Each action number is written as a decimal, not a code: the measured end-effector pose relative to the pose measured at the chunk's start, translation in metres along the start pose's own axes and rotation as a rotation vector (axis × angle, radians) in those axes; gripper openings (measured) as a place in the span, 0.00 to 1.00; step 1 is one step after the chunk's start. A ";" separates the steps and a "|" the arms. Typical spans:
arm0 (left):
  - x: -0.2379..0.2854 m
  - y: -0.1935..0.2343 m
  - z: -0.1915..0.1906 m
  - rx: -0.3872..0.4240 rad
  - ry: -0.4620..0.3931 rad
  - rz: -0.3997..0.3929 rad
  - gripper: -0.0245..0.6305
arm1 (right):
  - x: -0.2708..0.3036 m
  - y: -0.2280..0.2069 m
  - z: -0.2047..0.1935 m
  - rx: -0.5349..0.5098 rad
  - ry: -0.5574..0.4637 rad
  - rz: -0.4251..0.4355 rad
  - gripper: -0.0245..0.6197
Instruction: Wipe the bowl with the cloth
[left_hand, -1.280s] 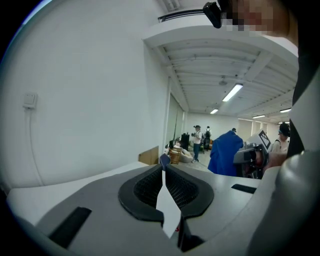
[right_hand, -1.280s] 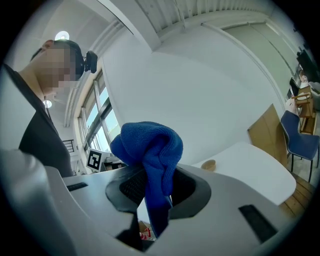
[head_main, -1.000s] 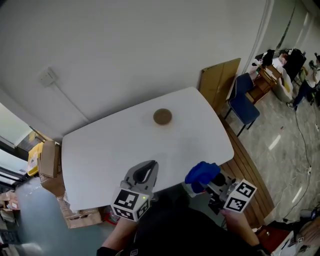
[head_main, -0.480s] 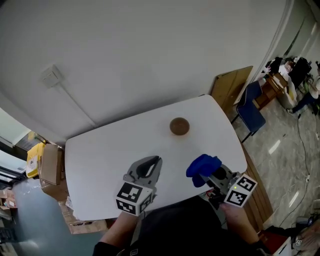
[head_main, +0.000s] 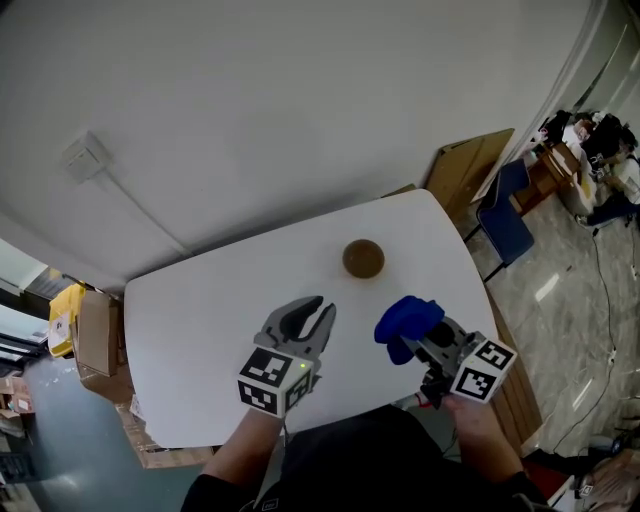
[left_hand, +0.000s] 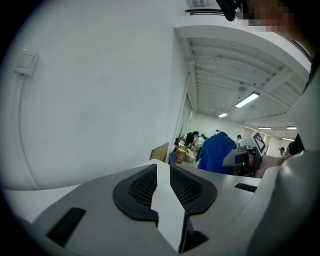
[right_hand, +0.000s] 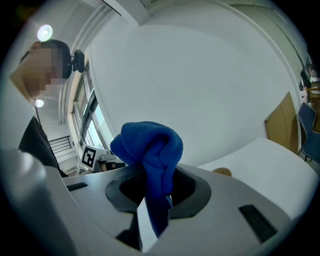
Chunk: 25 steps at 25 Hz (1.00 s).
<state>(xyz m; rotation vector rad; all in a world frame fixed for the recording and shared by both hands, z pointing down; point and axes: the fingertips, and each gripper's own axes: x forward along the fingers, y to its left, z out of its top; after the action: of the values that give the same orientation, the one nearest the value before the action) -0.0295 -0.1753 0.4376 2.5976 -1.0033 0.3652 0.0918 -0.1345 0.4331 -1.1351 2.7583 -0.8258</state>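
A small brown bowl (head_main: 363, 258) stands on the white table (head_main: 200, 300), toward its far right; its rim also peeks out in the right gripper view (right_hand: 221, 172). My left gripper (head_main: 312, 308) hovers over the table, nearer than the bowl and to its left. Its jaws have just been opening, and only bare table shows in the gap (left_hand: 162, 172). My right gripper (head_main: 415, 332) is shut on a bunched blue cloth (head_main: 406, 320) (right_hand: 148, 145), nearer than the bowl and slightly right of it. The cloth hides the fingertips.
Beyond the table's right end are a blue chair (head_main: 506, 214) and a cardboard panel (head_main: 468, 172) against the wall. Cardboard boxes (head_main: 94, 328) sit on the floor at the left. A white wall rises just behind the table's far edge.
Both grippers have moved forward over the table toward the bowl. The left jaws, closed before, now stand apart. The right gripper still holds the cloth.
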 end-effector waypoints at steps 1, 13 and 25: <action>0.006 0.003 -0.002 -0.006 0.008 0.001 0.17 | 0.003 -0.004 0.001 0.000 0.006 0.002 0.16; 0.070 0.047 -0.043 -0.105 0.094 0.050 0.23 | 0.023 -0.066 -0.034 0.082 0.101 0.000 0.16; 0.143 0.077 -0.104 -0.213 0.185 0.049 0.30 | 0.058 -0.116 -0.072 0.153 0.135 0.039 0.16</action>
<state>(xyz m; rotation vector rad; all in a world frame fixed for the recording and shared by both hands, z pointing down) 0.0082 -0.2737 0.5986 2.3061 -0.9854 0.4738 0.1071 -0.2084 0.5614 -1.0323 2.7529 -1.1262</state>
